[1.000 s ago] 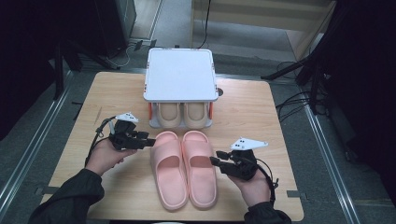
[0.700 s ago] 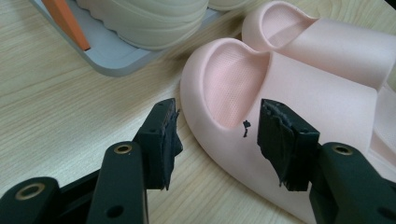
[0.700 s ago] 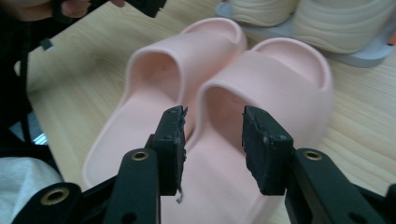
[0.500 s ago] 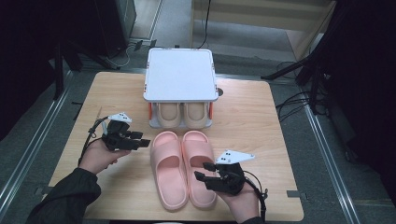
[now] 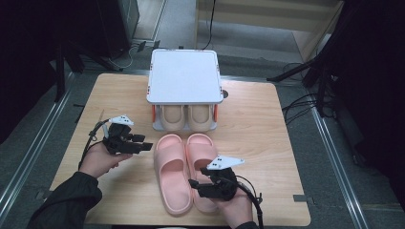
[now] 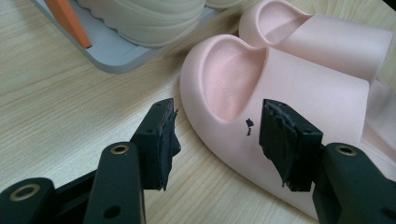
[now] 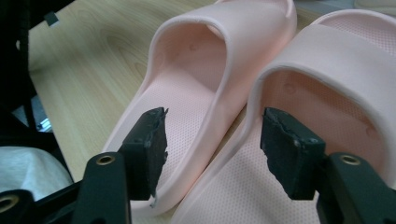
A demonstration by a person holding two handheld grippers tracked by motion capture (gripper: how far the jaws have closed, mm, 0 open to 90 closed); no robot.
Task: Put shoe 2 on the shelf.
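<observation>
Two pink slippers lie side by side at the middle of the wooden table point(image 5: 267, 143), toes toward the rack. The left slipper point(image 5: 173, 176) point(image 6: 280, 79) point(image 7: 196, 93) has my left gripper point(image 5: 144, 143) point(image 6: 217, 135) just left of its toe, open after its jaws have just been opening; the toe's edge lies between the pads untouched. My right gripper point(image 5: 195, 177) point(image 7: 212, 144) hovers over the heel of the right slipper point(image 5: 203, 148) point(image 7: 336, 60) and points left. Its jaws have just been opening and straddle the slippers' adjoining side walls without pressing.
A white-topped rack point(image 5: 184, 76) with orange posts stands at the table's back middle. A beige pair of slippers point(image 5: 184, 118) sits under its top. Bare wood lies left and right of the pink pair. Metal rails run along the floor on both sides.
My right gripper has moved left and nearer the person, from beside the right slipper to over its heel, and its jaws have widened. The left gripper has barely shifted.
</observation>
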